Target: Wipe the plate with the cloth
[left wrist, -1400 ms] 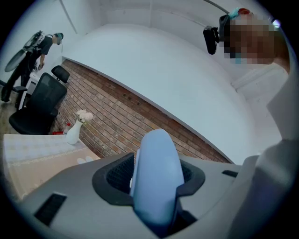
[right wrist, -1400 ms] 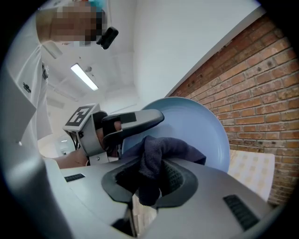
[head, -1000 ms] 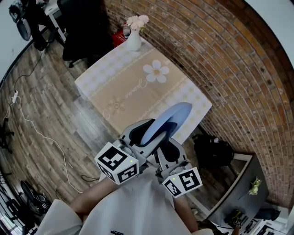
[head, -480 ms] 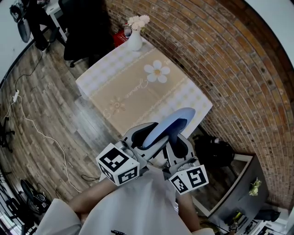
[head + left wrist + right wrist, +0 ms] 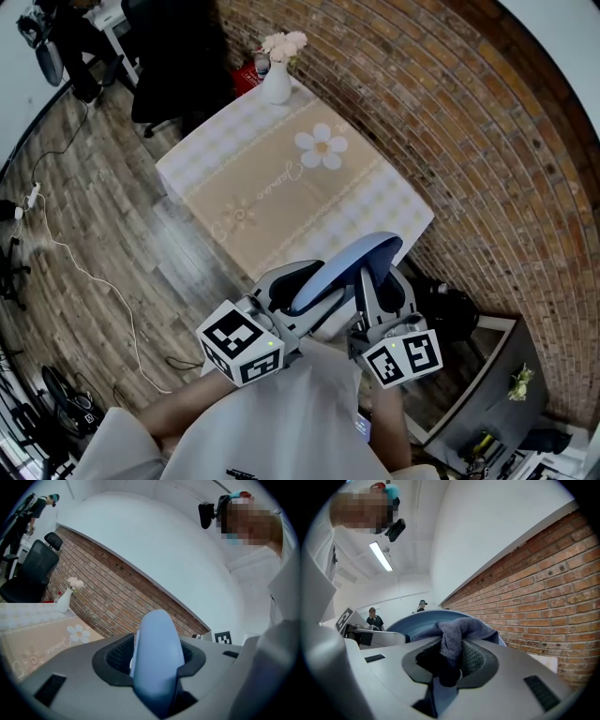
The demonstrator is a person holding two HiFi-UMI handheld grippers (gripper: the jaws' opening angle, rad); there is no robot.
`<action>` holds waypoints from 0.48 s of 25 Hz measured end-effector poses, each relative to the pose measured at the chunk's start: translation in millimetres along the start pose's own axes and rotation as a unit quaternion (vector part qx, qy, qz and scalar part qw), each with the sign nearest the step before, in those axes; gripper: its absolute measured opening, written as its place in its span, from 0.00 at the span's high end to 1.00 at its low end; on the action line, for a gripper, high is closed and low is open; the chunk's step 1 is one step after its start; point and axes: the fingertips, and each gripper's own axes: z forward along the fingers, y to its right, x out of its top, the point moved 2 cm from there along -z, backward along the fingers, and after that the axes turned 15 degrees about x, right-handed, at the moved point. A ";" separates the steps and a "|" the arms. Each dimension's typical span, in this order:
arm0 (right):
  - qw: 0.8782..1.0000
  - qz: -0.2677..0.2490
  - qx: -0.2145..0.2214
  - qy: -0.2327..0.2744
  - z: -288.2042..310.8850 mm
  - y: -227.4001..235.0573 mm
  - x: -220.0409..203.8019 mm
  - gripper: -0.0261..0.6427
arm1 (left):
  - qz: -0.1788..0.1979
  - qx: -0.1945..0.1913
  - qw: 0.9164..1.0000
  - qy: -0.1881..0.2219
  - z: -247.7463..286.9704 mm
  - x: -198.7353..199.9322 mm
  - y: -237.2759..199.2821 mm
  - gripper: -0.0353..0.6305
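Observation:
A pale blue plate is held on edge in the air, near my chest and above the table's near corner. My left gripper is shut on the plate's rim, seen edge-on between its jaws. My right gripper is shut on a grey-blue cloth, which bunches between the jaws and lies against the plate's face. In the head view the cloth is hidden behind the plate and the gripper bodies.
A table with a beige flower-print cloth stands below, a white vase of flowers at its far corner. A brick wall runs along the right. A black bag lies on the floor by the table. People stand in the distance.
My right gripper has slid right and slightly toward me along the plate. The plate has tilted a little with it. The left gripper has barely moved.

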 end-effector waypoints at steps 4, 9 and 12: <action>1.000 0.004 -0.013 -0.003 -3.1 10.2 -1.2 0.81 | -0.002 -0.001 1.000 0.004 -2.2 2.7 1.0 0.66; 0.999 0.016 -0.031 -0.018 -7.1 24.1 -13.4 0.81 | -0.005 0.001 1.000 0.011 -5.5 7.7 0.8 0.66; 0.998 0.029 -0.042 -0.029 -7.8 29.9 -23.9 0.81 | -0.010 0.002 1.000 0.014 -8.2 10.3 -1.5 0.66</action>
